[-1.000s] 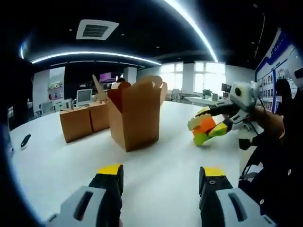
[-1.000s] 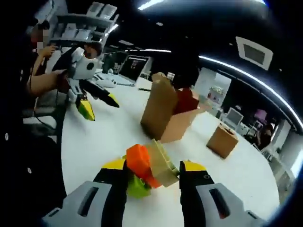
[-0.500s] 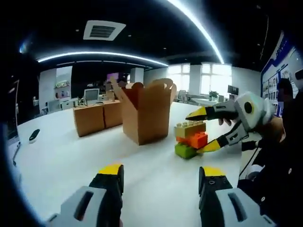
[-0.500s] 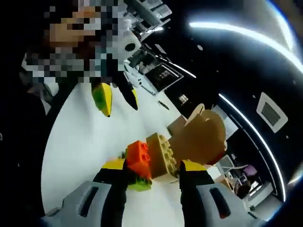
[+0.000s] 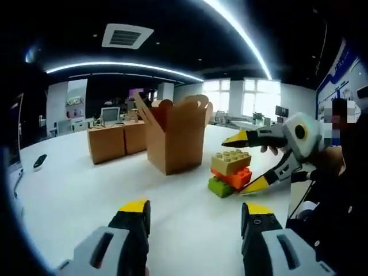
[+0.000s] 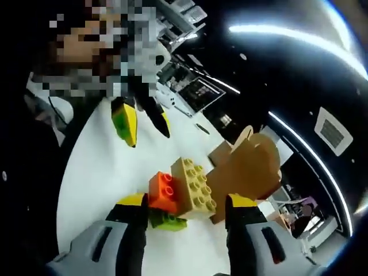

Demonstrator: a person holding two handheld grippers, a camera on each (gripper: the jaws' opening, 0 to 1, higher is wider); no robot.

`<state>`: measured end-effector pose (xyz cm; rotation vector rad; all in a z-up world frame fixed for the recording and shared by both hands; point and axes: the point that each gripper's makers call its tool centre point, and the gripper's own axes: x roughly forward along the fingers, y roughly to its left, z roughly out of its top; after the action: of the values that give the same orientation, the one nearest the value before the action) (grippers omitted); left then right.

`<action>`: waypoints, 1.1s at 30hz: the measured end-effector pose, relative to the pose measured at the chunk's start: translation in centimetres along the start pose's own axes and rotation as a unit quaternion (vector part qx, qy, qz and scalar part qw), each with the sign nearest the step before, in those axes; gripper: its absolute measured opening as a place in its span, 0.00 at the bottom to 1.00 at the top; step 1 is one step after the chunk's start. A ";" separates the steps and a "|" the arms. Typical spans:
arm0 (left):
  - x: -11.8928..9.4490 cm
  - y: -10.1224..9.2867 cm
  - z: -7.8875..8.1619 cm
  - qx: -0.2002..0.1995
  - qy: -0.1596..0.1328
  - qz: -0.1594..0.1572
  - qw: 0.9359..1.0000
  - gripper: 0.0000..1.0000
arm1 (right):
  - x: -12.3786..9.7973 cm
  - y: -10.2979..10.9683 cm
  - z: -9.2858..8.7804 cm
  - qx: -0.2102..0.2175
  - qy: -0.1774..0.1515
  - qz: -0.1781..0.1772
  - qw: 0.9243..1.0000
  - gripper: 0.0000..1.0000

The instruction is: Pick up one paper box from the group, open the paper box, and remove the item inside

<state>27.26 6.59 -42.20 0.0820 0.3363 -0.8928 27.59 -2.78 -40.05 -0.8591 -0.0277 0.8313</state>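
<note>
Brown cardboard makes up the open paper box [image 5: 177,135], which stands on the white table [image 5: 75,201] ahead of the left gripper [image 5: 195,215] and a little to its left, flaps raised. Behind that box, further left, two closed boxes [image 5: 115,142] sit side by side, touching. The left gripper hangs low over the table with its yellow-tipped jaws spread wide and nothing between them.

Just right of the open box stands the block stack [image 5: 230,171]: a tan brick on top, an orange one under it, a green one at the bottom, resting on the table. The right gripper [image 5: 248,164] comes in from the right of the left gripper view, its jaws parted above and below the stack and not pressing on it, as far as I can tell.

From the right gripper view, the same stack [image 6: 183,192] sits just ahead of the right gripper [image 6: 187,202], between its spread jaws, with the open box [image 6: 248,172] just beyond. Further off to the left, the left gripper [image 6: 141,118] points down toward the table [image 6: 98,172].
</note>
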 end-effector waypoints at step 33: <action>0.0 -1.5 -0.5 0.003 0.026 -0.043 0.999 0.64 | 1.2 1.4 -1.2 0.264 -0.009 0.122 0.957 0.39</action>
<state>25.96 5.78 -42.51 0.0971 0.3872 -0.9779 27.96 -2.29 -42.14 -0.3504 0.2795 1.0157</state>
